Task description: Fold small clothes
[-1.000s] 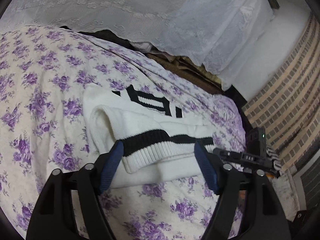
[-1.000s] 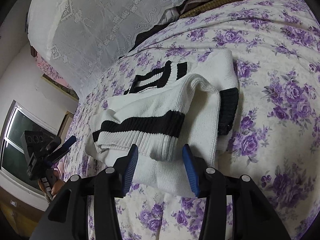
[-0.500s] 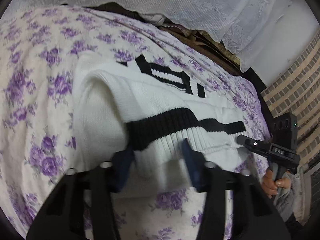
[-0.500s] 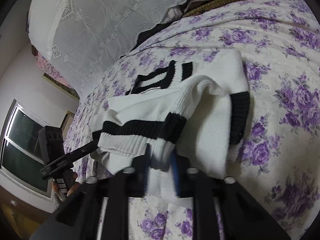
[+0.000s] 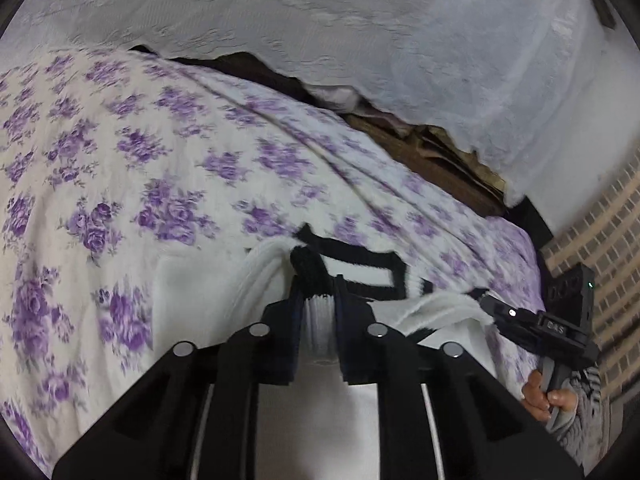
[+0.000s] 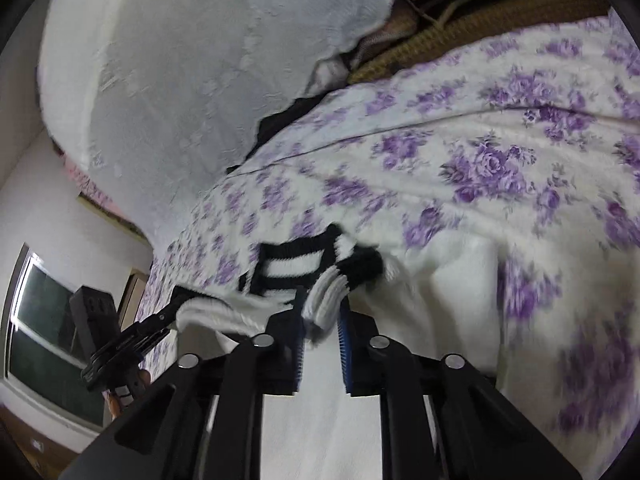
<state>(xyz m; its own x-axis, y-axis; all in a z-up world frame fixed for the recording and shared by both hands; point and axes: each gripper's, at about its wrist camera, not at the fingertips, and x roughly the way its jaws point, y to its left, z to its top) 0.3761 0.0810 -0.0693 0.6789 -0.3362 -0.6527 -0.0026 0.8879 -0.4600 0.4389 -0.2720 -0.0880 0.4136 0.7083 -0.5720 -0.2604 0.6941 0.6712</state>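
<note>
A white knit sweater with black stripes (image 5: 200,300) lies on the floral bed; it also shows in the right wrist view (image 6: 460,276). My left gripper (image 5: 318,308) is shut on its ribbed hem, which stands pinched between the blue pads. My right gripper (image 6: 324,308) is shut on the hem's other end and also shows in the left wrist view (image 5: 486,300). The left gripper also shows in the right wrist view (image 6: 180,304). The hem is lifted and stretched between the two grippers. Both views are blurred by motion.
The bedspread (image 5: 120,160) is white with purple flowers. A white lace cover (image 5: 360,40) drapes over a pile at the bed's far side, with brown bedding (image 5: 440,156) under it. A brick wall (image 5: 608,248) stands at right; a window (image 6: 44,340) shows at left.
Both grippers have closed on the sweater's hem and lifted it, carrying it toward the far side of the garment. The folded layer now rises off the bed between them.
</note>
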